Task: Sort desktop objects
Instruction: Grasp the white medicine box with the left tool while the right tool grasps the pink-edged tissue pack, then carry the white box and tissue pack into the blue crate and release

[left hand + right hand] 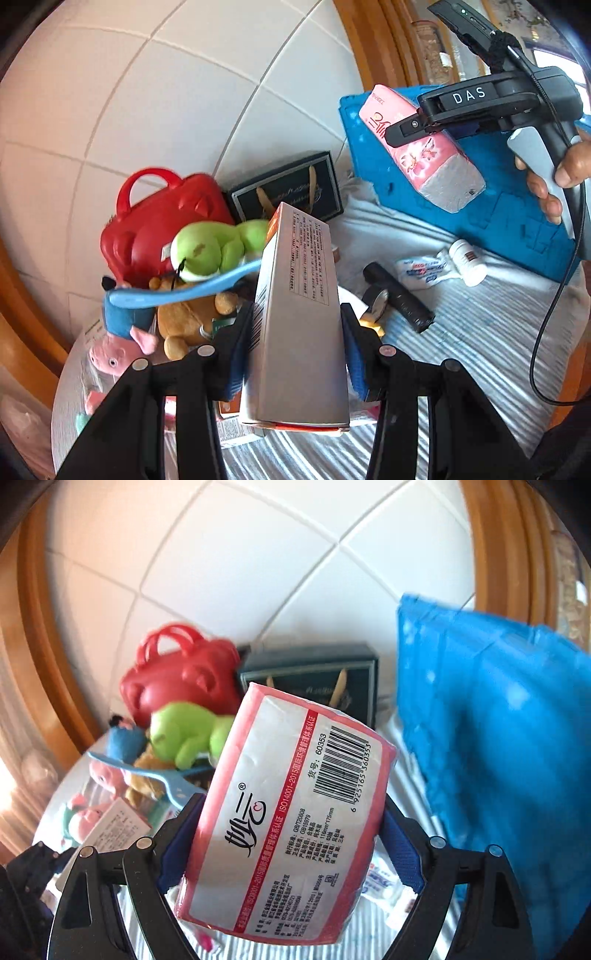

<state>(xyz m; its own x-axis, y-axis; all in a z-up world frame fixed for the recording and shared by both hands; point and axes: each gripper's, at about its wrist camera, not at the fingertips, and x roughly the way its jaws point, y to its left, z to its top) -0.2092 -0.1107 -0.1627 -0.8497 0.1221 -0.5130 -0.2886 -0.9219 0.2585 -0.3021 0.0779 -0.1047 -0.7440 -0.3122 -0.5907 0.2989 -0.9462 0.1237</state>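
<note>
Left tool [295, 347] pinches a silver carton [299, 325]; right tool [291, 834] pinches a pink tissue pack [288, 812].

A tall silver cardboard box [299, 325] with an orange end and small printed text stands tilted between two blue pads, lifted clear of the striped cloth. A soft pink plastic-wrapped tissue pack [291, 812], its white label and barcode facing the right wrist camera, is held slantwise in the air; in the left wrist view the same pack [424, 151] hangs in front of a blue plastic crate [480, 184] that stands on the cloth's far right side
</note>
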